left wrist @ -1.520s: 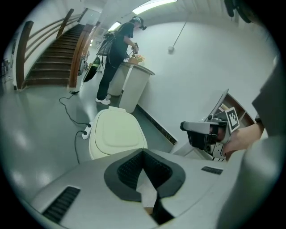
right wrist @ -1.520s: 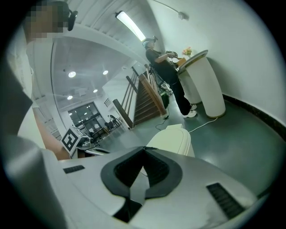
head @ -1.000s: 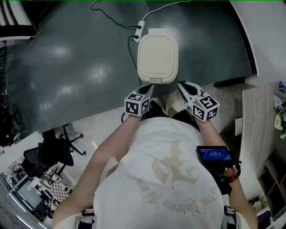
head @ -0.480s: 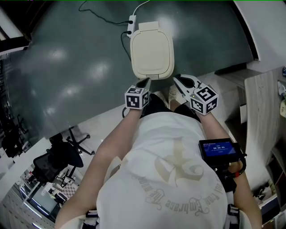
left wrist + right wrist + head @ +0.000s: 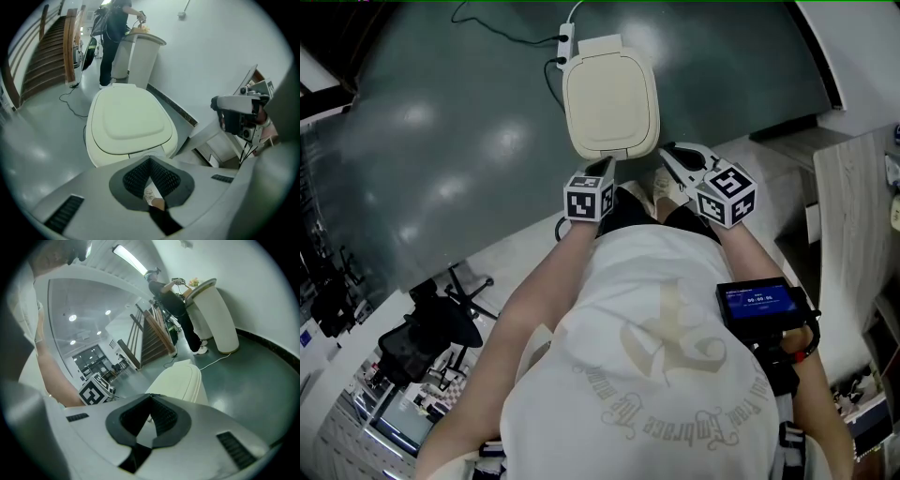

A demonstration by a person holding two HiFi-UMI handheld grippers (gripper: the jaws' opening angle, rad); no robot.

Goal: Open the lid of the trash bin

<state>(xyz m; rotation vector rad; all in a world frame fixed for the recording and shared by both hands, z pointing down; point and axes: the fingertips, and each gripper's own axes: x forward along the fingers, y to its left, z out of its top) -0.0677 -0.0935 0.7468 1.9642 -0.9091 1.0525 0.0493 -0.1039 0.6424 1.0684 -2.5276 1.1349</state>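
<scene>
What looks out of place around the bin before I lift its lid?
Nothing stands out. The bin stands upright, its lid shut and square; a power strip lies on the floor behind it.

A power strip [image 5: 565, 39] lies on the grey floor [image 5: 441, 141], office chair [image 5: 441, 323] well apart.

White T-shirt [image 5: 647, 356] with beige print; white left gripper [image 5: 605, 164] and right gripper [image 5: 666, 152] bear black-and-white marker cubes [image 5: 589, 199].

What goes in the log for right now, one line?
cream plastic trash bin: lid down | left gripper: jaws shut, empty, by lid's front edge | right gripper: jaws shut, empty, beside bin
</scene>
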